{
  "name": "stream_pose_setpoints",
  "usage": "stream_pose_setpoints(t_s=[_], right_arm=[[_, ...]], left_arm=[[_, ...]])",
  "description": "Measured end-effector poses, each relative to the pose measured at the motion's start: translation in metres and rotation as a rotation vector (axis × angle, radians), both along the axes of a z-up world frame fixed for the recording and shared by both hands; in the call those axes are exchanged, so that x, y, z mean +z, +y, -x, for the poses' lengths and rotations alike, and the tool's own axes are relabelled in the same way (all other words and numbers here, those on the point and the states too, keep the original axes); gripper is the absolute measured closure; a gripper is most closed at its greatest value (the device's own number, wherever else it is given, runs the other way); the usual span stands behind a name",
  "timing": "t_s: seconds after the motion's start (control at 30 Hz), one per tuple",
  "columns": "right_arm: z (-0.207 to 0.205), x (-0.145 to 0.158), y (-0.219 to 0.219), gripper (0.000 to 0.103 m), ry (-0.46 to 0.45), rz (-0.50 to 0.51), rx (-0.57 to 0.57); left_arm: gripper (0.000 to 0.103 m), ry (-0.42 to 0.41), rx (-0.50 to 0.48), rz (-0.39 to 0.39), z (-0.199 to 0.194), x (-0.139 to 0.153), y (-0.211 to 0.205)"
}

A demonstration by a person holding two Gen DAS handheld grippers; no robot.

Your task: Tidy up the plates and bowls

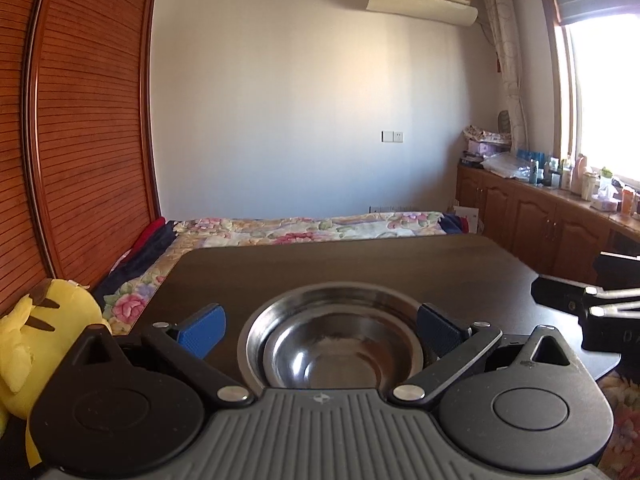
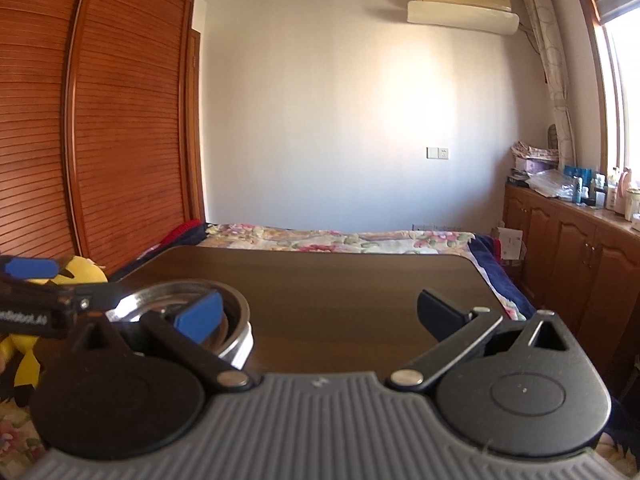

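Two steel bowls (image 1: 336, 356), a smaller one nested in a larger one, stand on the dark wooden table (image 1: 320, 260) near its front edge. My left gripper (image 1: 320, 320) is open, its blue-padded fingers (image 1: 202, 326) on either side of the outer rim. The right pad sits close against the rim; contact cannot be told. In the right wrist view the same bowls (image 2: 240, 344) lie at the left, partly hidden by my finger. My right gripper (image 2: 320, 310) is open over bare table (image 2: 340, 280) with nothing between its fingers. It also shows at the right edge of the left wrist view, as the right gripper (image 1: 592, 304).
A yellow plush toy (image 1: 40, 328) leans beside the table's left edge. Behind the table lies a bed with a floral cover (image 1: 300, 228). A wooden wardrobe (image 1: 88, 120) fills the left wall. Low cabinets (image 1: 540, 220) topped with bottles run along the right.
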State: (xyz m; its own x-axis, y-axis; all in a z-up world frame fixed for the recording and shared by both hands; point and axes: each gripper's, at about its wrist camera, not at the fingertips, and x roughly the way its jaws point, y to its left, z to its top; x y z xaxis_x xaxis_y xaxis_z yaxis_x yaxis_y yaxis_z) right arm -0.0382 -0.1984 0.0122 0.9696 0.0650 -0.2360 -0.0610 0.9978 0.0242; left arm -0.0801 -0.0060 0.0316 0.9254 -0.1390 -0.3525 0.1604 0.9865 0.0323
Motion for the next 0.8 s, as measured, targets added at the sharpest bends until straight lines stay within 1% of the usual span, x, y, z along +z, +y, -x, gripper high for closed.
stream_pose_setpoints(t_s=[0.23,0.33,0.5,0.8], right_arm=[[0.006,-0.008,0.001,0.0,0.023,0.008,-0.022],[0.008,-0.012,0.002,0.0,0.031,0.01,-0.025],[0.011,-0.016,0.002,0.0,0.032,0.02,-0.038],[0.008,-0.021,-0.002,0.0,0.049,0.015,-0.043]], left_arm=[[0.0,0.046,0.022,-0.022,0.007,-0.018,0.001],[0.0,0.05,0.035,-0.036,0.007,-0.022,0.002],[0.0,0.063,0.048,-0.029,0.004,-0.028,0.005],[0.0,0.078,0.041,-0.029,0.004,-0.034,0.001]])
